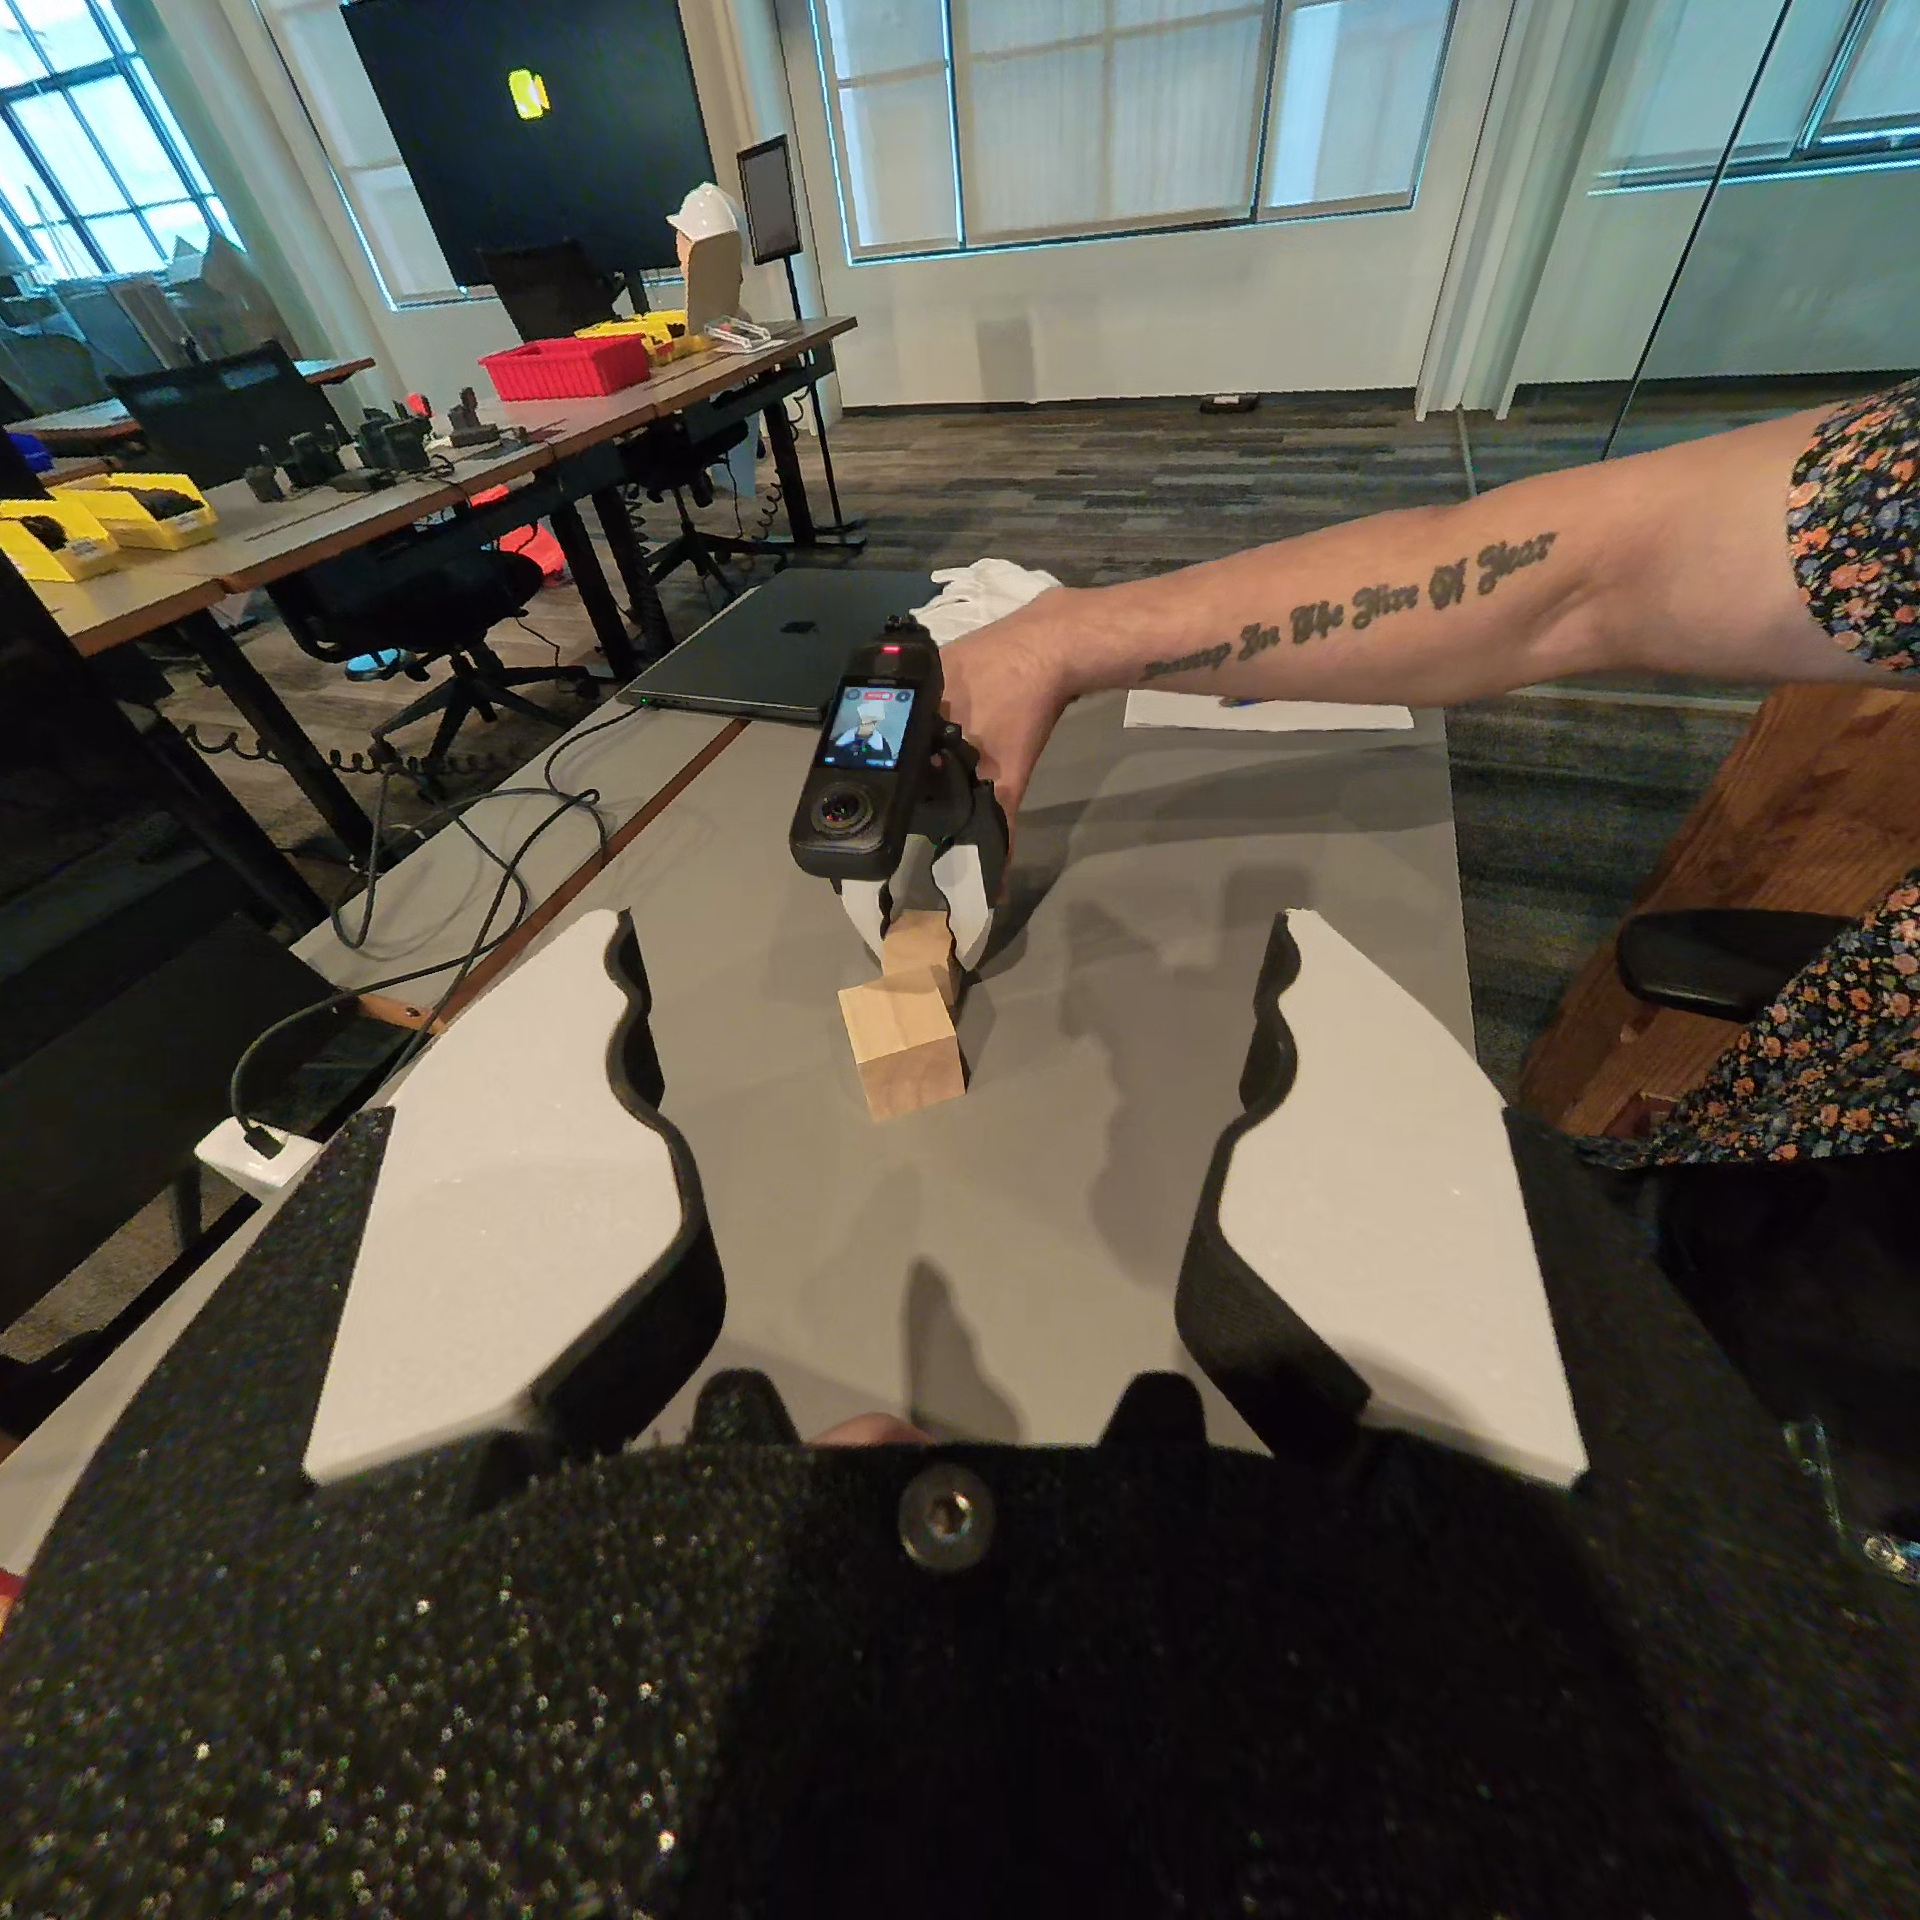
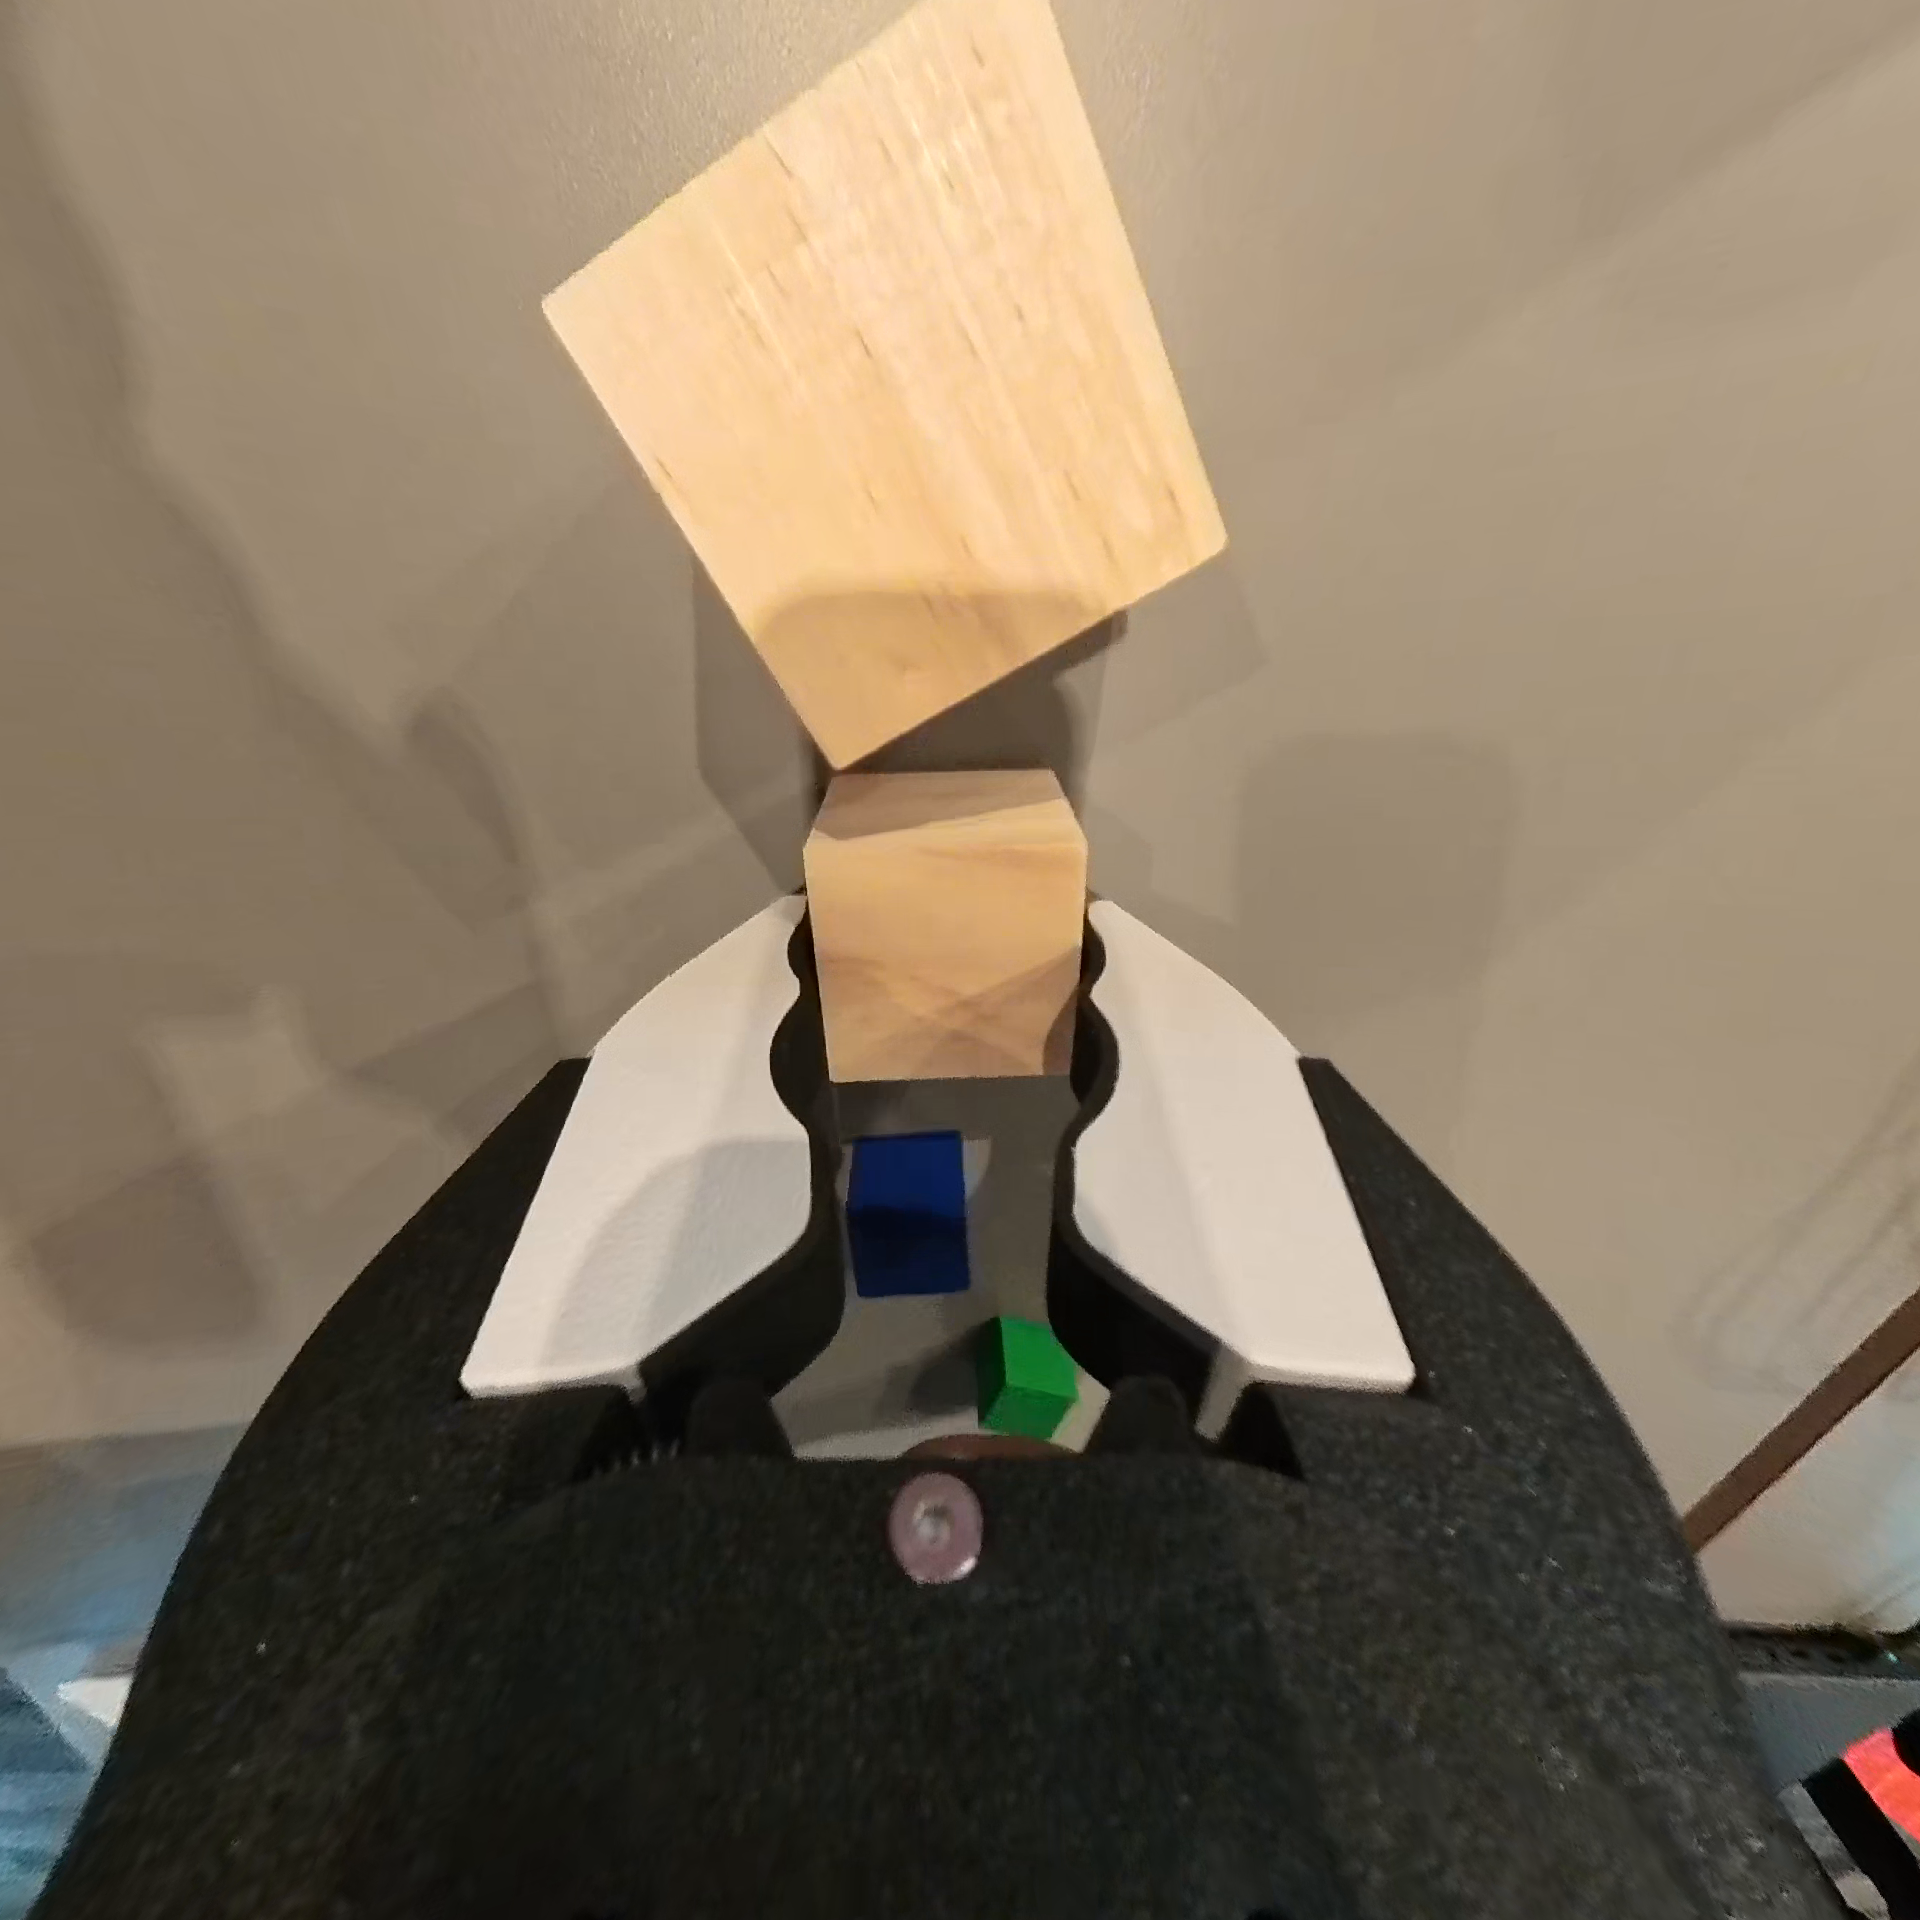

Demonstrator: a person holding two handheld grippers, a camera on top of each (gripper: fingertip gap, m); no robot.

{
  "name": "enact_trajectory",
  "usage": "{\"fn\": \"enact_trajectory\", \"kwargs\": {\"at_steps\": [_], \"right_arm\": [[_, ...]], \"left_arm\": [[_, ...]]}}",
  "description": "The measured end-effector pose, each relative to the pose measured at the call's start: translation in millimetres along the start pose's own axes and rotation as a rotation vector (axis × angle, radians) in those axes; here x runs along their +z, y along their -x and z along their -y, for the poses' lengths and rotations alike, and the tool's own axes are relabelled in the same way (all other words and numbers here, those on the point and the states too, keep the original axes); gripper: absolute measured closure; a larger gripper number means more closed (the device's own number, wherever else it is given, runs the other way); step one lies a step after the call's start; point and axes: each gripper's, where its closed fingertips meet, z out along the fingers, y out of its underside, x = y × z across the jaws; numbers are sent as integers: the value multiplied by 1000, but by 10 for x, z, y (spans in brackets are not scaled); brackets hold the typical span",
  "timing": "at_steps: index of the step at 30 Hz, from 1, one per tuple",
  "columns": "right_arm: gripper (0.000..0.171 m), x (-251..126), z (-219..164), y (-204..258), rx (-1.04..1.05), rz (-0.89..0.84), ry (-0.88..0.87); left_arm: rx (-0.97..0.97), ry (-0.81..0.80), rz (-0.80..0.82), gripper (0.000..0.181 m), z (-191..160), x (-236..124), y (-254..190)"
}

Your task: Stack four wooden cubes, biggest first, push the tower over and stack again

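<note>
My right gripper (image 2: 948,914) is shut on a small wooden block (image 2: 945,966) and points down at the grey table (image 2: 312,520). A larger wooden block (image 2: 883,416) lies just beyond it; I cannot tell if the two touch. A blue cube (image 2: 906,1216) and a green cube (image 2: 1023,1387) show on the table between the fingers. In the left wrist view the right gripper (image 1: 920,935) holds the small block (image 1: 914,945) just behind the large block (image 1: 904,1049). My left gripper (image 1: 956,920) is open and empty, above the table (image 1: 727,987) on the near side of the large block.
A person's bare arm (image 1: 1403,623) reaches in from the right. A closed laptop (image 1: 790,644), a white cloth (image 1: 987,587) and a sheet of paper (image 1: 1268,712) lie at the far end. Cables (image 1: 499,831) run on the left. Wooden furniture (image 1: 1766,883) stands right. The tips of one gripper are about 35 cm away from the tips of the other.
</note>
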Motion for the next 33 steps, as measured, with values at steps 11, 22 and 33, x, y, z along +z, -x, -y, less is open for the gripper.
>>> {"fn": "enact_trajectory", "kwargs": {"at_steps": [11, 22, 33], "right_arm": [[127, -541, 144, -127, -44, -52, -8], [127, -657, 567, -68, -244, -14, 7], [127, -567, 722, 47, -438, 26, 38]], "left_arm": [[6, -3, -6, 72, 20, -14, -27], [18, 2, -19, 73, 17, -13, -55], [21, 0, -18, 73, 8, -35, -33]]}}
